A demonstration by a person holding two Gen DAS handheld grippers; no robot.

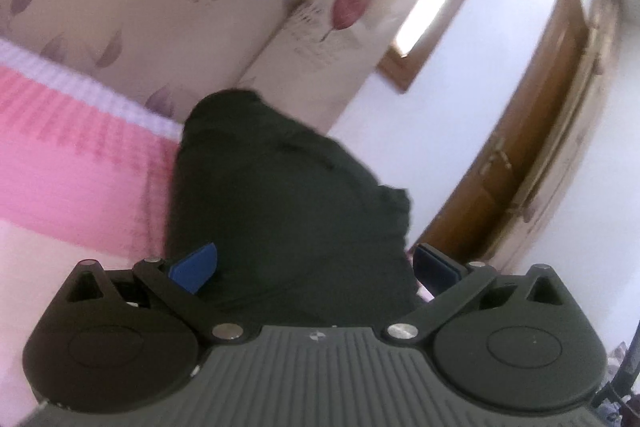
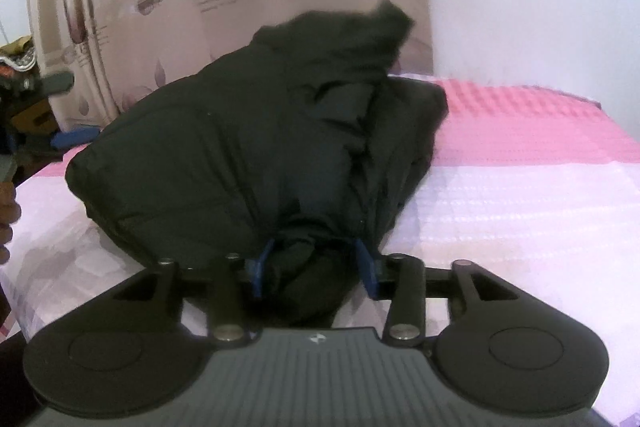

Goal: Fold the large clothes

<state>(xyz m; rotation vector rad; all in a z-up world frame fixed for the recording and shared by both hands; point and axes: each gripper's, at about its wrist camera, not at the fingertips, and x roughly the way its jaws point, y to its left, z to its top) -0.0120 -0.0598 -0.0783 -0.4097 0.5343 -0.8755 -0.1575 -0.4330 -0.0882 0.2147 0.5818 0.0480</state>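
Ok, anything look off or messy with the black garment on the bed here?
The black garment sits as a bunched, lumpy heap on the pink bedspread, not a flat fold. One corner flops up at the far end, and a wad of fabric is gathered between the right gripper's blue pads. No tear or spill shows.

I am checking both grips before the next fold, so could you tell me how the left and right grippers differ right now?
The left gripper has its blue fingers spread wide, with the bulky black padded garment between them but seemingly not pinched; the right gripper has its fingers much closer, around a bunched fold. The left sits at the garment's side, the right at its near edge. Both meet the same garment on the pink bedspread.
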